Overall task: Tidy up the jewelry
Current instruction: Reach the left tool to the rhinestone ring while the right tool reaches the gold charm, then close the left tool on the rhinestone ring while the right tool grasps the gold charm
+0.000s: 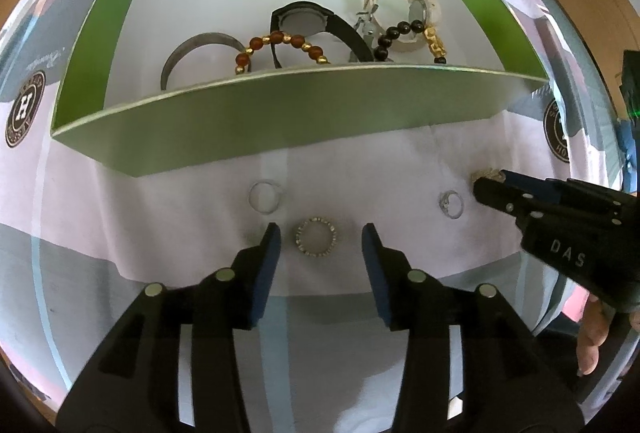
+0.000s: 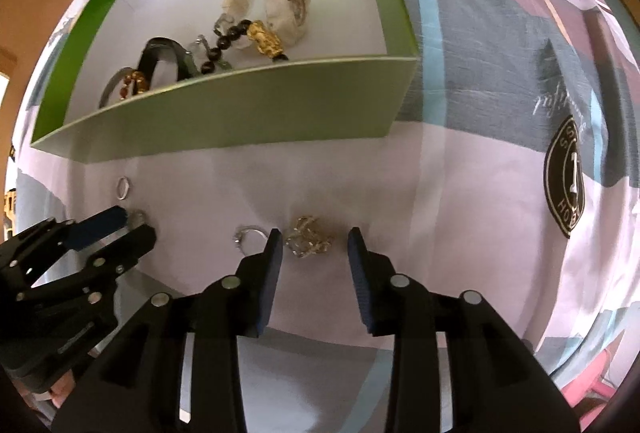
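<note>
Two hand-held grippers hover low over a patterned bed sheet (image 1: 360, 161), both with jaws spread and nothing held. The left hand-held gripper (image 1: 322, 239) brackets a beaded gold ring (image 1: 317, 236) lying flat between its blue pads. The right hand-held gripper (image 2: 315, 239) likewise straddles a crumpled gold chain piece (image 2: 309, 236).

Just beside the right gripper's left pad lies a stone-set silver ring (image 2: 249, 234), and a little beyond the left gripper rests a plain silver ring (image 1: 265, 196). These four small pieces are what remains outside the box.

Farther back stands the green box (image 1: 280, 121), open-topped with a white floor. It already contains a grey bangle (image 1: 192, 53), an amber bead bracelet (image 1: 280, 49), a black watch (image 1: 312, 21), a black bead bracelet with a gold charm (image 2: 256, 37) and a cream watch (image 2: 280, 5).

Risks, as I judge them: the sheet is soft, so closing pads may pinch cloth along with a thin ring, or push the ring flat and slip over it. The loose chain may be caught by only one strand and dangle or drop on the way. The silver ring so near the right pad could be nudged aside. The box's near wall stands between the pieces and the interior, so a low carry might snag it.
</note>
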Demonstrator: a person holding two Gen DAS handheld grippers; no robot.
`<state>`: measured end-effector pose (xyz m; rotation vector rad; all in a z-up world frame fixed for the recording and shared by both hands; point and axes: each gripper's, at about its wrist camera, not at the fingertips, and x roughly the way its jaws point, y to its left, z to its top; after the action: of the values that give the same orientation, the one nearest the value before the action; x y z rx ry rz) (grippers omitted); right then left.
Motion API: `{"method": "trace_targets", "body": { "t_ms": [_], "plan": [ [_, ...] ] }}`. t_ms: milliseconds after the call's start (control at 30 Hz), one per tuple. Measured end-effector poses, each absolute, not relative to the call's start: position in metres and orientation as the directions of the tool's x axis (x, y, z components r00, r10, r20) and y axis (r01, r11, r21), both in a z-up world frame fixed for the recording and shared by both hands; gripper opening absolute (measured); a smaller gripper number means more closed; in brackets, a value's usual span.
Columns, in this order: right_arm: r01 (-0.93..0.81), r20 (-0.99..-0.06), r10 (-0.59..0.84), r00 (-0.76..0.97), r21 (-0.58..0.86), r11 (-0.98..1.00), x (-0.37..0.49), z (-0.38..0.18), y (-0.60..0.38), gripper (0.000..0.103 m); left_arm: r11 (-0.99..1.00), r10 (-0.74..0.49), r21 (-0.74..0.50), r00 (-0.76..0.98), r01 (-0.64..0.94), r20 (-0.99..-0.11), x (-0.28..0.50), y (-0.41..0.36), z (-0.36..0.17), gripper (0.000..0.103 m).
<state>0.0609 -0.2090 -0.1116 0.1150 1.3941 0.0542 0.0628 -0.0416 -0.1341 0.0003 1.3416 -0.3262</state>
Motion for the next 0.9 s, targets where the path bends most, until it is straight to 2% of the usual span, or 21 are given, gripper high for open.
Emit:
{"method": "trace_targets", "body": {
  "t_ms": [67,167,367,600,900],
  "plan": [
    [0.041,-0.978,0.102,0.181,0.111,0.993,0.062,-0.110,-0.212,0.026,0.955,-0.234,-0.191,0.185,0.226,-0.954,0.064,-0.041,-0.135,0.044],
    [0.057,-0.977,0.107,0.183,0.119,0.991,0.063,-0.108,-0.220,0.026,0.956,-0.229,-0.185,0.186,0.228,-0.956,0.063,-0.041,-0.137,0.046],
    [0.066,-0.977,0.137,0.164,0.149,0.987,0.069,-0.107,-0.223,0.026,0.953,-0.202,-0.148,0.191,0.265,-0.960,0.059,-0.052,-0.138,0.060],
    [0.067,-0.977,0.131,0.171,0.144,0.987,0.073,-0.104,-0.244,0.026,0.952,-0.151,-0.084,0.216,0.294,-0.965,0.052,-0.064,-0.138,0.061],
    [0.046,-0.980,0.108,0.165,0.117,0.992,0.067,-0.108,-0.226,0.029,0.953,-0.127,-0.053,0.235,0.299,-0.964,0.051,-0.077,-0.137,0.061]
  ]
}}
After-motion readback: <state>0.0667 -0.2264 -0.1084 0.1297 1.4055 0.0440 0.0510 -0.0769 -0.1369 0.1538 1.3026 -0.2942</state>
